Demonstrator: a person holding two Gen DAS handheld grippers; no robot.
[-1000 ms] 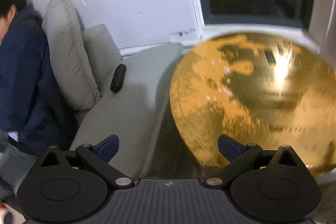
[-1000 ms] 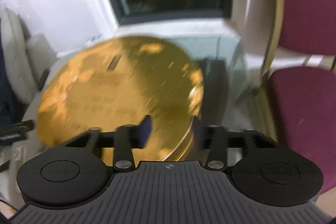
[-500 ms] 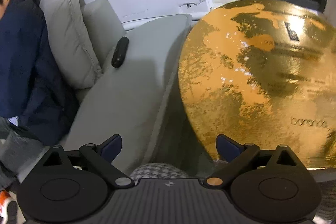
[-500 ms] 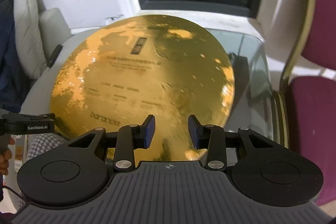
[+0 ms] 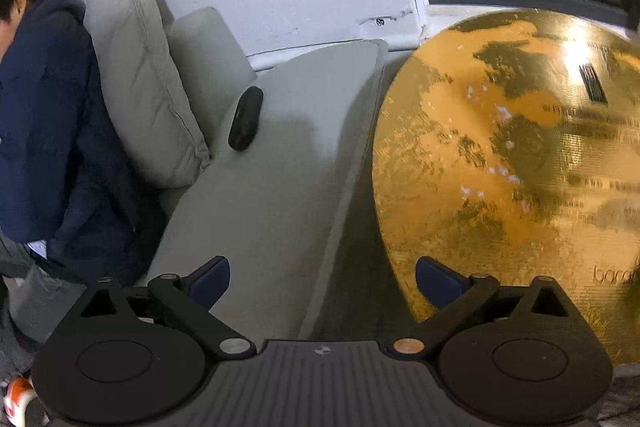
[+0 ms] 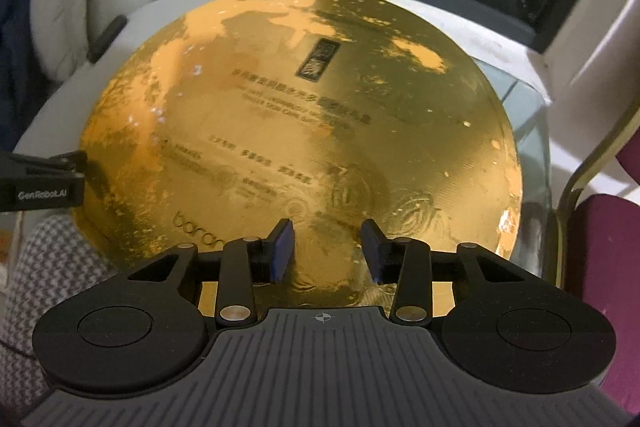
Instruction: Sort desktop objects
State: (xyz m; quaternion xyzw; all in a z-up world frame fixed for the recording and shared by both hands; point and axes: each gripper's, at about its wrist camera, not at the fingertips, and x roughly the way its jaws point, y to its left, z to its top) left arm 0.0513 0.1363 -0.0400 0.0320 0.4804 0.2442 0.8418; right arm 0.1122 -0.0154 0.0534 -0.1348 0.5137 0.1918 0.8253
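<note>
We have before us a large round gold disc point(image 6: 296, 147), thin and glossy with dark printed lettering and a dark square mark, lying flat on a glass-topped table point(image 6: 524, 119) whose corner shows past the disc's right edge. We judge this disc to be the desktop thing to be sorted, and it fills most of the table. Beside the table on the left runs a grey cushioned sofa point(image 5: 280, 187) with a small black oblong object point(image 5: 245, 118) on its seat; a person in a dark blue jacket point(image 5: 44, 131) sits at its far end. A maroon padded chair point(image 6: 600, 287) stands to the right.

Our right gripper point(image 6: 326, 251) hangs over the disc's near edge, jaws drawn in to a narrow gap with nothing visibly between the blue pads. Our left gripper point(image 5: 322, 279) hovers over the gap between sofa and disc, jaws spread wide and empty.

We take the step in hand to be the approach to the disc. Next we need a purchase on its thin rim, which probably means sliding or tipping an edge clear of the glass.
</note>
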